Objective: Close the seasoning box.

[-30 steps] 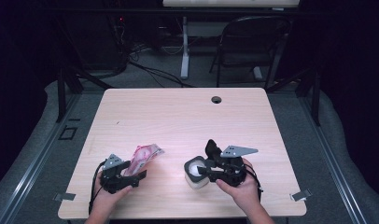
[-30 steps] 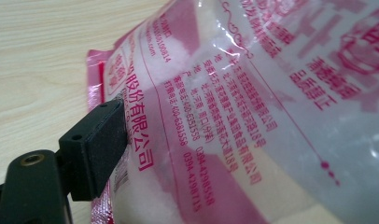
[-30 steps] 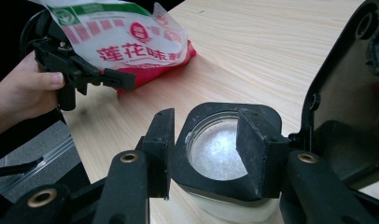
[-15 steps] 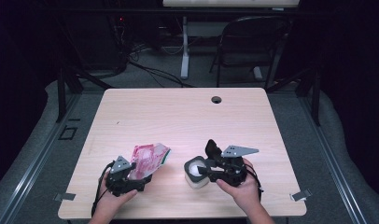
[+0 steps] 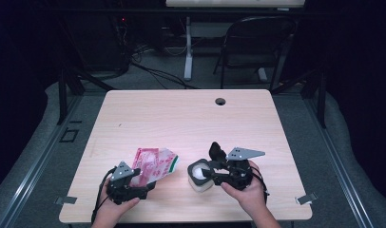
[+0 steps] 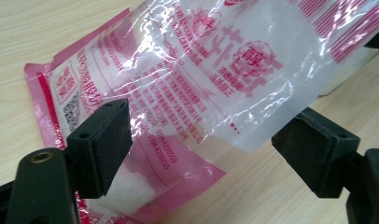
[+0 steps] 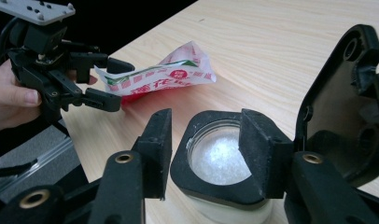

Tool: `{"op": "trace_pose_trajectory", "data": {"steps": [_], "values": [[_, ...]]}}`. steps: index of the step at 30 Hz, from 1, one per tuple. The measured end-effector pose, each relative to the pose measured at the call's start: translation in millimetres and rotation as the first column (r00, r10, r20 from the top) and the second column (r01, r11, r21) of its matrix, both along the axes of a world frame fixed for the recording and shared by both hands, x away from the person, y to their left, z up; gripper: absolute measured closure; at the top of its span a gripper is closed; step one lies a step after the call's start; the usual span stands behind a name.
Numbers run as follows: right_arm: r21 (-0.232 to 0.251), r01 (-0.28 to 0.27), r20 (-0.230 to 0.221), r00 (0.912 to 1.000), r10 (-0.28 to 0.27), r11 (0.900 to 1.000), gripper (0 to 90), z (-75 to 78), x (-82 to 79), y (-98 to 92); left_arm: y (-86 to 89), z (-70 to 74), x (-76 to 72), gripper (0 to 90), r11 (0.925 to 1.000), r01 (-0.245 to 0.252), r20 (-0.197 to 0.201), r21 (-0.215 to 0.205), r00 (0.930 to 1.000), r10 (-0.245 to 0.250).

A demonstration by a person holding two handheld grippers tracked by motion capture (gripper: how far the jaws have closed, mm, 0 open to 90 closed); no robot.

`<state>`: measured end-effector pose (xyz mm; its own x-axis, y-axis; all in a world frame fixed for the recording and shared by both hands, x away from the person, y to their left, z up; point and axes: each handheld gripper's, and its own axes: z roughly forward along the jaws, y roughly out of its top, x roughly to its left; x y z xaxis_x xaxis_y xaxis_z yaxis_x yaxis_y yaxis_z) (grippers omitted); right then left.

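High view: the left tongs have carried the pink bag up and across toward the right tongs since a second ago. The bag's far end now sits just beside the jar. The right tongs haven't shifted. They are clamped on the jar, which rests on the table directly ahead of that hand.

Left gripper view: the bag runs across between the jaws of the left tongs, with white granules pooled at the near-left pad. The jaws stand wide. The right pad looks just clear of the film, though glare makes that uncertain, so we can't tell whether this is a true pinch or just cradling.

Right gripper view: the right tongs hold the jar by its black collar, one pad on each side. The flip lid is open and there are granules inside. The bag lies ahead and left of these jaws, its tip low and short of the mouth.

We read this as the approach to a refill pour. The remaining work is to raise the bag's tip over the mouth, and we'd confirm the left grip first.
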<state>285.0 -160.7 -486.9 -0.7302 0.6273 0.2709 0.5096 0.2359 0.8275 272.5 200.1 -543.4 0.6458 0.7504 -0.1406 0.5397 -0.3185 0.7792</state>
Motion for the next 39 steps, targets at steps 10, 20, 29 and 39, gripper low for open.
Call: {"op": "trace_pose_trajectory", "data": {"steps": [10, 20, 29, 39], "values": [[-0.045, 0.007, 0.002, 1.0, -0.007, 0.999, 54.0, 4.1, -2.2, 1.1, -14.9, 0.2, -9.9, 19.9, 0.9987, 0.048, 0.004, 0.016, 0.9989, -0.048], [-0.041, 0.029, -0.01, 0.9995, -0.03, 0.999, 52.8, 3.8, -1.7, -1.2, -18.9, -3.7, -8.4, 24.1, 0.9972, 0.065, -0.001, 0.037, 0.9979, -0.065], [-0.047, 0.022, -0.013, 0.9997, -0.022, 0.999, 60.8, 2.7, -2.9, -3.4, -16.4, -1.7, -5.3, 28.0, 0.9985, 0.05, -0.004, 0.023, 0.9987, -0.05], [-0.052, 0.04, 0.006, 0.9992, -0.04, 0.998, 64.4, 6.0, -7.1, -7.0, -13.4, 2.4, -2.6, 32.7, 0.9988, 0.048, -0.008, 0.007, 0.9988, -0.048]]}}
